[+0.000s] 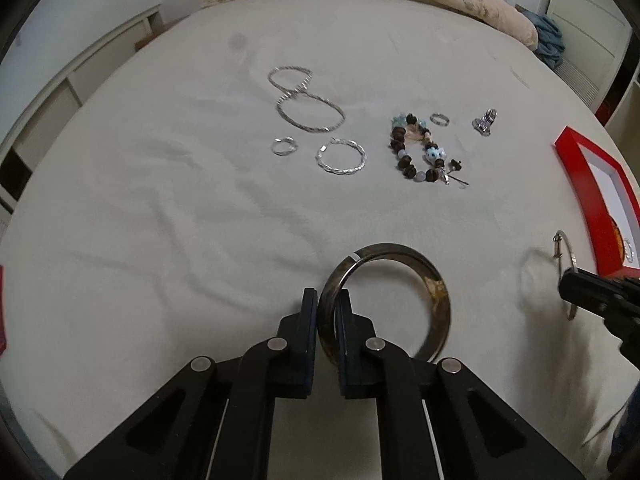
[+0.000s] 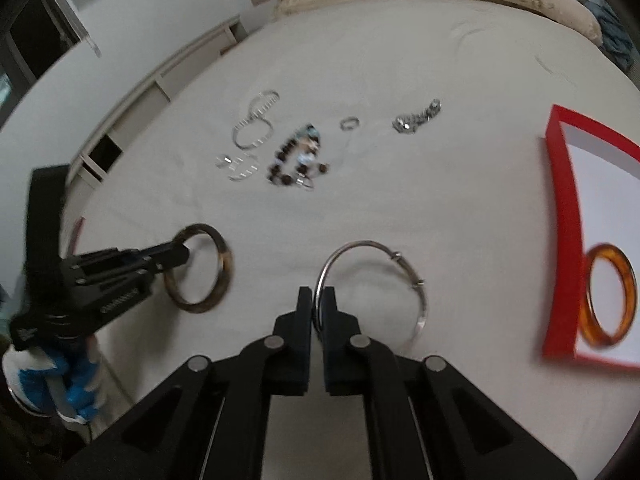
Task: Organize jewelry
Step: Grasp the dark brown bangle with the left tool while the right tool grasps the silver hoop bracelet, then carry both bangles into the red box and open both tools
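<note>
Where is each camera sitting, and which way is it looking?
Left wrist view: sits on the left gripper, looking forward over the bed; its fingers pinch a dark bangle; the right gripper pokes in at the right edge.
Right wrist view: sits on the right gripper, facing the same way; its fingers pinch a thin silver bangle; the left gripper shows at left.
Both views share the beaded bracelet, the red tray and the white sheet.

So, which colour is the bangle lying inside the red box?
Amber orange, translucent with darker mottling. The bangle in the red box shows best in the right wrist view.
</note>
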`<state>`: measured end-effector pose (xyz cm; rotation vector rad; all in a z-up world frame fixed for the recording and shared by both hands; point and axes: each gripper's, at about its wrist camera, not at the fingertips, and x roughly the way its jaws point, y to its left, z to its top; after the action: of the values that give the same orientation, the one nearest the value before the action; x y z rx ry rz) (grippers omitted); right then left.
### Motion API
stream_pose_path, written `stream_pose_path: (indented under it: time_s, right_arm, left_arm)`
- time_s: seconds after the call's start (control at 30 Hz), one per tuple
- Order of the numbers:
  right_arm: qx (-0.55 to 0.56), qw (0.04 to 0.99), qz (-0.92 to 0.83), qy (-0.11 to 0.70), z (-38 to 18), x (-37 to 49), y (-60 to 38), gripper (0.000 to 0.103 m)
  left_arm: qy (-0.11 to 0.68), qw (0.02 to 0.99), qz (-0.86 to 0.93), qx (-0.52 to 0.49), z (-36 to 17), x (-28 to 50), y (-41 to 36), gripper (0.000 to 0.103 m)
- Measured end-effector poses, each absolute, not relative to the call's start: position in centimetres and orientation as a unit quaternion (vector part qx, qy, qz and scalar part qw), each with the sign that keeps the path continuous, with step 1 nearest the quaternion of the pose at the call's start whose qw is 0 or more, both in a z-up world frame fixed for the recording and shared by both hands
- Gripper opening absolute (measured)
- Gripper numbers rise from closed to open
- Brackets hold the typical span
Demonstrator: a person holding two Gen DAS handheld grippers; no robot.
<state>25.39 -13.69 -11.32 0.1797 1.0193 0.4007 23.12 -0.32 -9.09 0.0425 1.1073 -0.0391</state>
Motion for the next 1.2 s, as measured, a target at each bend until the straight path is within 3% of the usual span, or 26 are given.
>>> stream_pose_path:
  time_s: [0.4,0.73,1.2]
  right_arm:
    - [0.107,0.876,0.194,0.428,-4.2,17.9,-14.9,0.004]
    - [0.100,0.900,0.149,0.398,-0.5,13.1,-22.2,0.004]
    - [0.037,0.908,0.083,0.410,-0.5,21.3,-33.6,0.004]
  left_arm:
    - [0.484,0.875,-0.015,0.030,-2.8,17.9,-1.4,0.008]
    - [0.465,0.881,-0.075,0.048,0.4,18.0,-9.3,0.008]
    - [0.461,0.864,-0.178,0.093,-0.4,27.3,-26.0,0.008]
